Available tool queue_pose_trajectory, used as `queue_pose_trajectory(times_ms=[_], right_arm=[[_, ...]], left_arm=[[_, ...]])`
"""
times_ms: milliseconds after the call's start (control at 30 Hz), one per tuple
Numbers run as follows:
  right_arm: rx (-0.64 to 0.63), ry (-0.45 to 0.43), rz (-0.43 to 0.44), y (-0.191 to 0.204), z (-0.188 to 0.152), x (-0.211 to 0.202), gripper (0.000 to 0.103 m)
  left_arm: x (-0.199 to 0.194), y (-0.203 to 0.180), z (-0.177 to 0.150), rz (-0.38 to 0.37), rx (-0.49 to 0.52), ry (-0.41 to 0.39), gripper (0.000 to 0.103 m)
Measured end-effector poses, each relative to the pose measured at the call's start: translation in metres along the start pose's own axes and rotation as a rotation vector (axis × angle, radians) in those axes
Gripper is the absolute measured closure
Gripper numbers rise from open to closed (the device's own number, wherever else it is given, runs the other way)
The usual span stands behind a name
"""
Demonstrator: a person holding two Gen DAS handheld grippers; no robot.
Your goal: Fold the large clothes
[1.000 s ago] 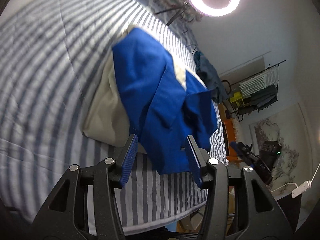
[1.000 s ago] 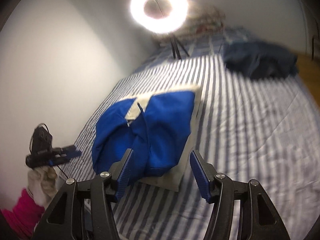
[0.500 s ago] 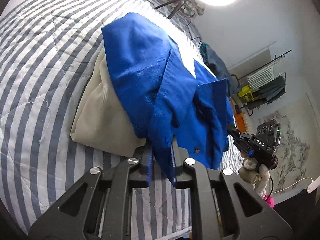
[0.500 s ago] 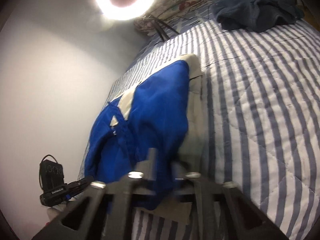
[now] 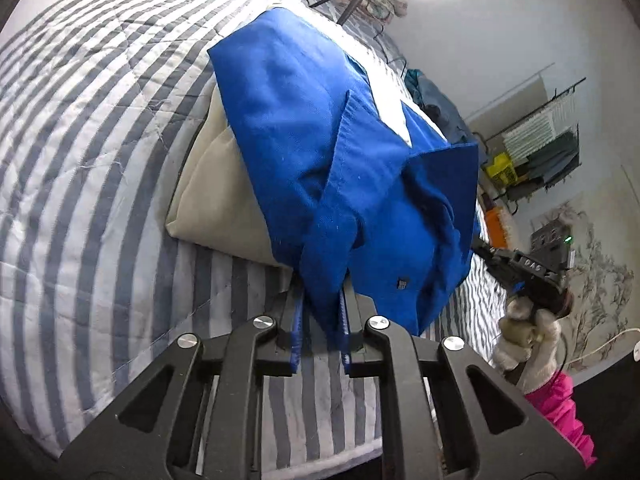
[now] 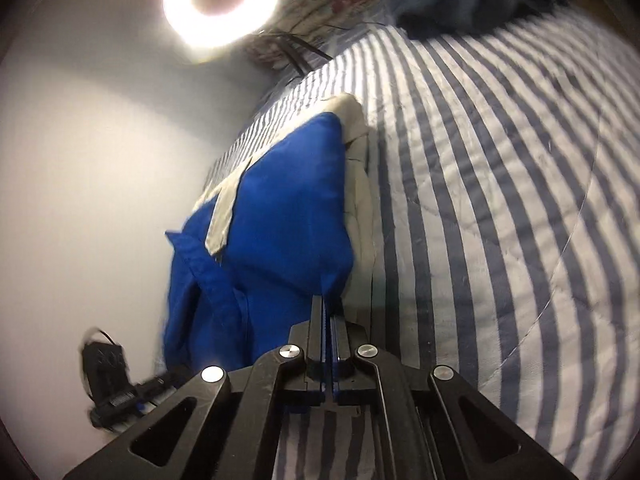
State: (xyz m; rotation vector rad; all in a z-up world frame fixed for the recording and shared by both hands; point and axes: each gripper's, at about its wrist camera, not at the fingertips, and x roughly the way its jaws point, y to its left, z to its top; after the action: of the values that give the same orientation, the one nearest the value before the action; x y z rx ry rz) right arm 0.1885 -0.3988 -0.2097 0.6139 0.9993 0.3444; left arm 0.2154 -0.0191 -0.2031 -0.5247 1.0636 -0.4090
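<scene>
A blue and cream garment (image 5: 320, 152) lies bunched on the striped bed. In the left wrist view my left gripper (image 5: 322, 300) is shut on a thick fold of its blue near edge. The right wrist view has the same garment (image 6: 280, 232) at left of centre, and my right gripper (image 6: 327, 304) is shut on a thin blue corner at its near edge. The other gripper shows in each view: the right one (image 5: 528, 276) held by a gloved hand (image 5: 524, 344), the left one (image 6: 116, 396) at the lower left.
The grey and white striped quilt (image 5: 80, 168) spreads wide to the side of the garment. A dark blue pile of clothes (image 6: 476, 0) lies at the far end of the bed. A ring light (image 6: 222, 0) stands behind it. A clothes rack (image 5: 544, 144) stands beyond the bed.
Both grippers came down to the garment's near edge and went from open to shut on blue cloth. The garment now fills more of both views.
</scene>
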Motion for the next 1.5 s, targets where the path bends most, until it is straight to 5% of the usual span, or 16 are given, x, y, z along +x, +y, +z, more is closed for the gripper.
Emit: queue_pose_trajectory(times_ms=[133,300,433,500,600,800,867,900,933,1033,1367,1500], right_arm=[[-0.197,-0.051,-0.173,0.04,0.001,-0.028,0.082],[-0.375,-0.082,-0.039,0.085,0.004,-0.048,0.06],[-0.379,-0.015,0.052,0.101,0.025,-0.018,0.057],[-0.359,0.018,0.079,0.103,0.036,-0.002,0.056],[-0.326,0.064,0.134,0.102,0.049,0.02,0.056],[-0.368,0.148,0.095,0.107,0.053,0.057,0.056],[-0.372,0.165,0.095,0.106,0.052,0.061,0.064],[-0.367,0.173,0.106,0.105,0.052,0.062,0.072],[-0.357,0.177,0.114,0.104,0.053,0.065,0.079],[-0.348,0.171,0.104,0.102,0.056,0.071,0.101],[-0.205,0.129,0.095,0.07,0.063,0.084,0.103],[-0.26,0.072,-0.025,0.076,0.064,0.075,0.1]], left_arm=[[-0.033,-0.008,-0.009,0.052,0.083,-0.05,0.089],[-0.056,-0.031,-0.013,-0.059,0.111,-0.099,0.089],[-0.029,-0.057,-0.003,-0.189,0.102,-0.057,0.059],[-0.003,-0.074,0.003,-0.226,0.114,-0.029,0.059],[0.032,-0.085,0.011,-0.242,0.103,0.015,0.059],[0.073,-0.082,0.019,-0.252,0.066,0.032,0.059],[0.075,-0.082,0.02,-0.257,0.073,0.012,0.068],[0.076,-0.083,0.02,-0.26,0.082,0.005,0.091],[0.076,-0.082,0.02,-0.263,0.085,0.004,0.1],[0.072,-0.084,0.016,-0.275,0.101,-0.023,0.101],[0.069,-0.089,0.008,-0.241,0.156,-0.04,0.103],[0.059,-0.096,0.003,-0.214,0.214,-0.04,0.103]])
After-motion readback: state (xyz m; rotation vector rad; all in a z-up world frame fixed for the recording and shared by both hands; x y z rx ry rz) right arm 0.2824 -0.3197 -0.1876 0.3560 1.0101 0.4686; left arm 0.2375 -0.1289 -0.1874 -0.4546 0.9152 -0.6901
